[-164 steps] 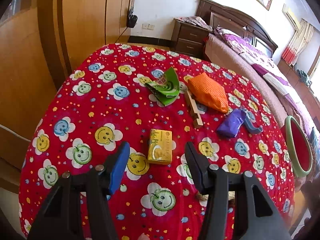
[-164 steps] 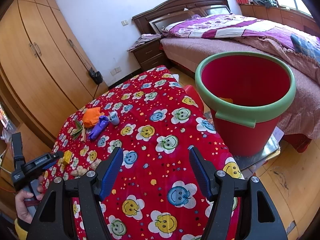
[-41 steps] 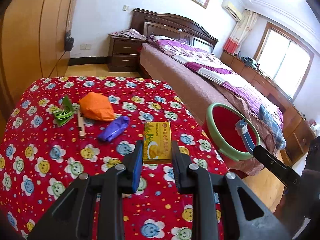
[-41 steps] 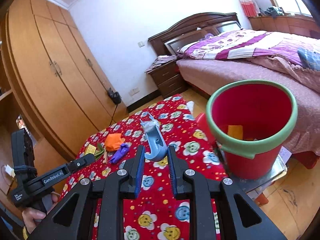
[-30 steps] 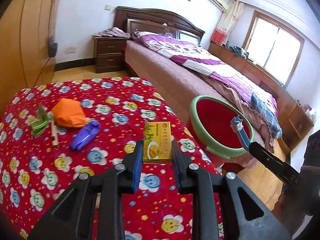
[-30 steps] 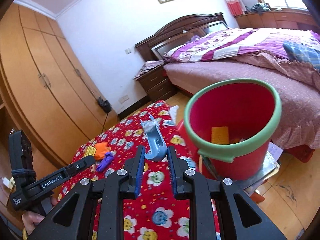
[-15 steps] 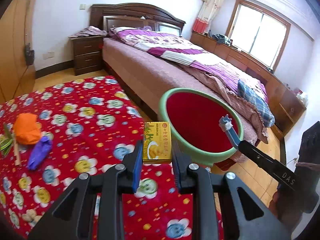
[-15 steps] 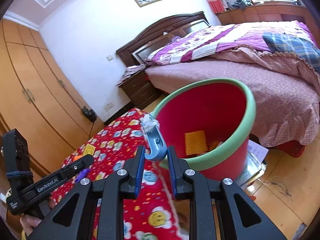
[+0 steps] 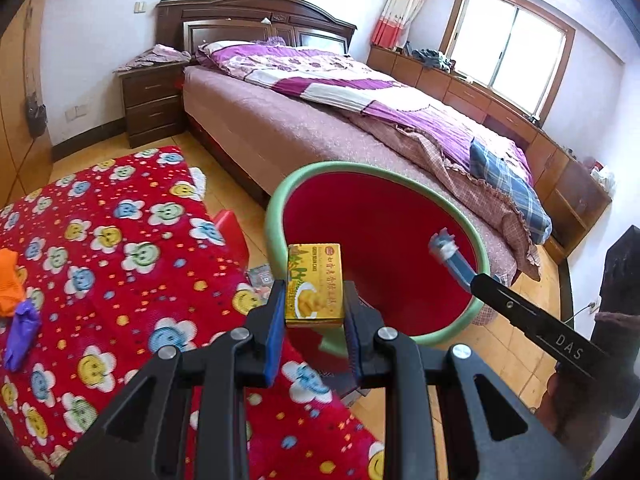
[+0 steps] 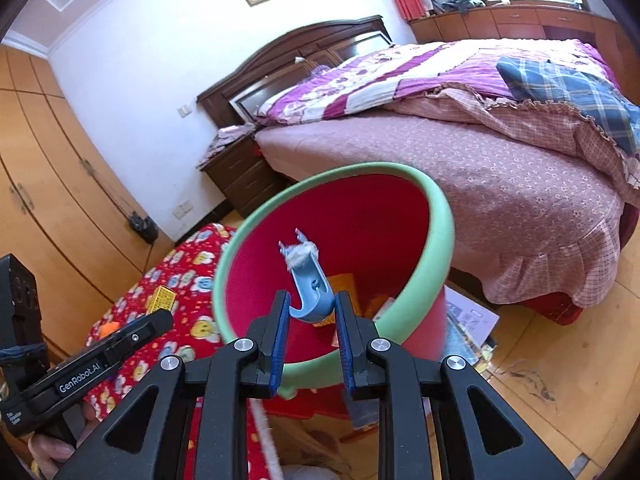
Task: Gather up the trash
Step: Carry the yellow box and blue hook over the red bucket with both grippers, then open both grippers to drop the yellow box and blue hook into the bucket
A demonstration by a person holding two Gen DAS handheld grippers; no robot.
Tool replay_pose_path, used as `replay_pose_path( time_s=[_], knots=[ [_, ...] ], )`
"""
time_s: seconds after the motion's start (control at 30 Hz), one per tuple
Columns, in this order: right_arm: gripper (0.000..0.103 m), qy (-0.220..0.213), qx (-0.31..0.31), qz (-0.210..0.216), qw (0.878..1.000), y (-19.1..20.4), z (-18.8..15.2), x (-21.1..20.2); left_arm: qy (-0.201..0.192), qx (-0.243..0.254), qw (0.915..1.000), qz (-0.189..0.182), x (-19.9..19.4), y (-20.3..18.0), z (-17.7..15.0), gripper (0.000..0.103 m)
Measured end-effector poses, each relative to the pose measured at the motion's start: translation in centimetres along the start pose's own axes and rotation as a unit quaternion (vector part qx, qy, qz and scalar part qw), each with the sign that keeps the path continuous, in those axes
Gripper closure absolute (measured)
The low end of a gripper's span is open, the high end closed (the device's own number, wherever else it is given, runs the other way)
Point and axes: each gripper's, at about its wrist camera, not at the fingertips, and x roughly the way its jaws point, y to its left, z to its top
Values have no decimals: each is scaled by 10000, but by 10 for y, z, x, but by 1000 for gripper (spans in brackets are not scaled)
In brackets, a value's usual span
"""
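Trash is in both grippers at once. The yellow box [image 9: 315, 285] is pinched upright between the pads of the left gripper [image 9: 314, 312], its printed face to the camera, and just past its top edge gapes the red bucket [image 9: 276, 216] with the green rim. The right gripper [image 10: 310, 320] is clamped on a blue plastic hook [image 10: 310, 288] — a wad of grey fluff clings to the hook's far end — and the bucket's red inside lies straight ahead of it, with orange scraps at the bottom. To the left gripper's left spreads the red smiley-flower cloth [image 9: 120, 264], with a purple wrapper [image 9: 20, 330] and an orange bag [image 9: 8, 284] at its far left edge.
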Motion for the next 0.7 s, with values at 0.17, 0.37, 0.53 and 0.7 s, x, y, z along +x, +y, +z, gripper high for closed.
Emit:
replay_pose_path(
  time_s=[0.17, 0.37, 0.53, 0.7],
  knots=[
    [79, 98, -6, -102, 9999, -8, 1, 6, 108, 138, 9998, -69, 18, -10, 3, 76],
    [76, 75, 144, -137, 9998, -15, 2, 2, 184, 296, 9991, -254, 30, -21, 6, 73],
    [76, 11, 171, -160, 9997, -15, -1, -5, 200, 254, 9990, -293, 25, -20, 3, 65],
    [71, -23, 222, -78, 9997, -6, -5, -16, 105, 204, 9994, -244, 6, -14, -1, 56]
  ],
)
